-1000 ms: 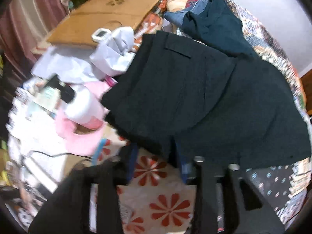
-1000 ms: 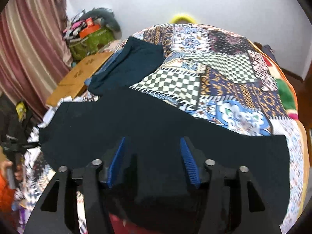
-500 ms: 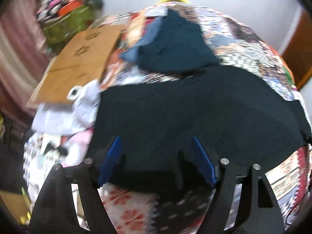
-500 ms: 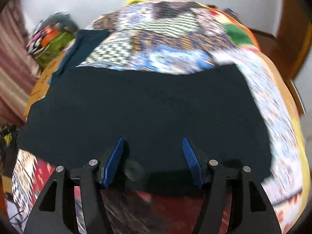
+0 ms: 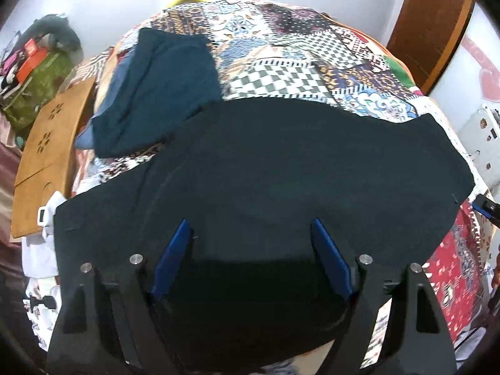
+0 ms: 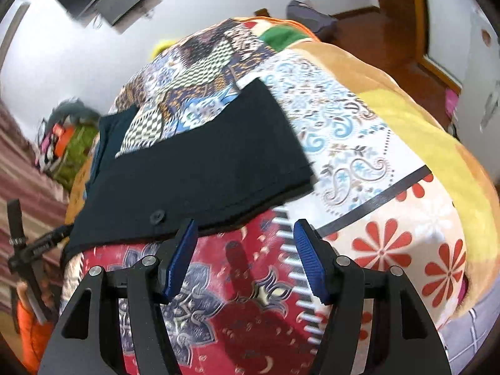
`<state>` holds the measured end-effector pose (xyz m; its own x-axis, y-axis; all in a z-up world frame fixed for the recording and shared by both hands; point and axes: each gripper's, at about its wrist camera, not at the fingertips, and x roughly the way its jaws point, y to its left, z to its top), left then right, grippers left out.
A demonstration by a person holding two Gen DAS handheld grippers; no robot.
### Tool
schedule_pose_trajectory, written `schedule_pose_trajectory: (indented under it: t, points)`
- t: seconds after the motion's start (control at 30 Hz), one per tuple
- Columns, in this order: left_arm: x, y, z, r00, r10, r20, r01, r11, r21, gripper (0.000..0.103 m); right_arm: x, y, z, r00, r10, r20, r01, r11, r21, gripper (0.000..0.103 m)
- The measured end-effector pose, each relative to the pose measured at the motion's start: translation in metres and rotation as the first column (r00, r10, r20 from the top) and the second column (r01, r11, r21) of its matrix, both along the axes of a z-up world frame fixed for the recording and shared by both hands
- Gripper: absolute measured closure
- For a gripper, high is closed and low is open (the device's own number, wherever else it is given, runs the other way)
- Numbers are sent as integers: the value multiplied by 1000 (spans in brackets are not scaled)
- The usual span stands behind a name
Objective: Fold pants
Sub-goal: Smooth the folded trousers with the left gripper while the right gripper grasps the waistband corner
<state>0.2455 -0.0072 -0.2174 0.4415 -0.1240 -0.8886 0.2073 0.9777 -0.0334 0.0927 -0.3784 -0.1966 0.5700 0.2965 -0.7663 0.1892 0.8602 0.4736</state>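
Dark, near-black pants (image 5: pixel 281 162) lie spread flat across the patchwork bed cover (image 5: pixel 297 62). My left gripper (image 5: pixel 250 223) hovers over their near part, its blue pads wide apart and pressing on nothing. In the right wrist view the same pants (image 6: pixel 200 172) show as a folded slab with a button (image 6: pixel 157 217) near the front edge. My right gripper (image 6: pixel 245 223) is open just past that edge, over the red patterned cover (image 6: pixel 237 281), with nothing between its fingers.
A folded teal garment (image 5: pixel 162 87) lies on the bed behind the pants at the left. A brown wooden board (image 5: pixel 47 143) and a green bag (image 5: pixel 34 87) stand further left. A white appliance (image 5: pixel 481 143) is at the right. An orange sleeve (image 6: pixel 28 328) shows at the left edge.
The left gripper's jaws widened and it swung from the cluttered left side to above the pants. The right gripper rolled and slid off the pants to their near edge.
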Motion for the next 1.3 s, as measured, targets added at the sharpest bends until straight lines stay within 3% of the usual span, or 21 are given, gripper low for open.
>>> schedule_pose_trajectory:
  t: [0.13,0.23,0.43,0.63,0.87,1.0,1.1,1.17,1.3]
  points:
    - [3,-12,-2,1000,-2,-9,2,1000,-23,21,12,-5,-5,1000,-28,13,28,999,23,61]
    - [6,-18,-2,1000,-2,-7,2,1000,-24,20,18,-9,-7,998,-62,31,61,998,31,79]
    - [10,-30,-3,1000,2,3,-2,1000,-5,20,30,-13,-3,996,-64,64,63,998,17,82]
    - [13,-38,-1,1000,3,8,-3,1000,-3,20,31,-14,6,989,-63,137,70,997,-43,92]
    - [13,-40,1,1000,5,16,-5,1000,-19,20,18,-29,30,969,-132,208,157,982,-109,92]
    - [11,-38,2,1000,9,23,-8,1000,-22,20,15,-28,31,980,-136,148,154,981,-120,83]
    - [9,-39,3,1000,5,24,-5,999,-32,20,4,-33,26,982,-156,107,165,982,-87,78]
    - [7,-39,3,1000,1,26,0,1000,-31,20,-3,-35,19,985,-159,70,163,985,-49,70]
    - [5,-42,3,1000,-4,29,5,1000,-29,20,-4,-36,10,987,-154,44,155,988,-27,69]
